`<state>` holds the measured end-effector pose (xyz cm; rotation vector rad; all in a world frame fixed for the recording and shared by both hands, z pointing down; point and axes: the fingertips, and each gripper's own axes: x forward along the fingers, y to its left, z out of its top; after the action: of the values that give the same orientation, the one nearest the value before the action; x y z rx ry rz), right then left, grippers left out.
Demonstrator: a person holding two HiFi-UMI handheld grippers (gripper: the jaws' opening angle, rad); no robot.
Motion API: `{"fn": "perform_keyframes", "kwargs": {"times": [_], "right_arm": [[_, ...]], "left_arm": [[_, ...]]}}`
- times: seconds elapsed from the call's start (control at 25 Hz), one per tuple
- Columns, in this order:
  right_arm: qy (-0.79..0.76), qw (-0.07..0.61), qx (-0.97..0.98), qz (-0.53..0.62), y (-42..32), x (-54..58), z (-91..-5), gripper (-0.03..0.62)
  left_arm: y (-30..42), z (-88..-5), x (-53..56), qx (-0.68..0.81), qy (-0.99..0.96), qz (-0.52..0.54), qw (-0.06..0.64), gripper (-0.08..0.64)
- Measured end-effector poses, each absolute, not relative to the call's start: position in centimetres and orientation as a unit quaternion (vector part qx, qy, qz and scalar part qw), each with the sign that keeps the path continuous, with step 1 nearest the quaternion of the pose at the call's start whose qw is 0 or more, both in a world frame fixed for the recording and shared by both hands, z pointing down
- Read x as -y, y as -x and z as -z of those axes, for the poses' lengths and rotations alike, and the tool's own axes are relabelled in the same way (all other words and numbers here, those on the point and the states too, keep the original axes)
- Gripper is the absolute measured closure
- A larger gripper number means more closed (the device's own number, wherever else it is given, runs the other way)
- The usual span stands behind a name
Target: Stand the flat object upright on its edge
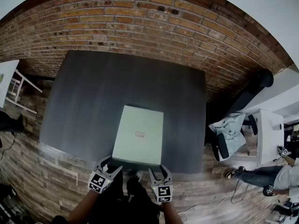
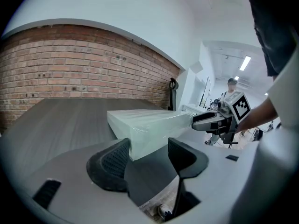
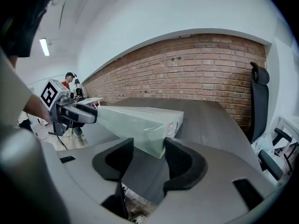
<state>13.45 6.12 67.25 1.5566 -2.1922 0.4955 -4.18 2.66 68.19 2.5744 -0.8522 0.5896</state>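
My left tongs [image 1: 110, 163] and right tongs [image 1: 159, 171] each clamp, jaws wide, a near corner of the wrapped box [image 1: 139, 135]. This is the tipping step. Next I pivot it upright on its far edge.

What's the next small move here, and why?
Probably raise both grippers together, tipping the box up on its far edge. The left gripper and right gripper each clamp a near corner, and the box is only slightly tilted above the table, far from upright.
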Motion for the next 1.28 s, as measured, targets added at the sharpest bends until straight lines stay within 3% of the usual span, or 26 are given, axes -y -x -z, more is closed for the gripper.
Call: {"fn": "perform_keyframes", "kwargs": {"times": [1.28], "right_arm": [[-0.547, 0.170, 0.818, -0.052, -14.3, -5.5, -55.5, 0.370]], "left_arm": [[3.3, -56.2, -1.7, 0.331, -0.930, -0.141, 0.075, 0.301]]}}
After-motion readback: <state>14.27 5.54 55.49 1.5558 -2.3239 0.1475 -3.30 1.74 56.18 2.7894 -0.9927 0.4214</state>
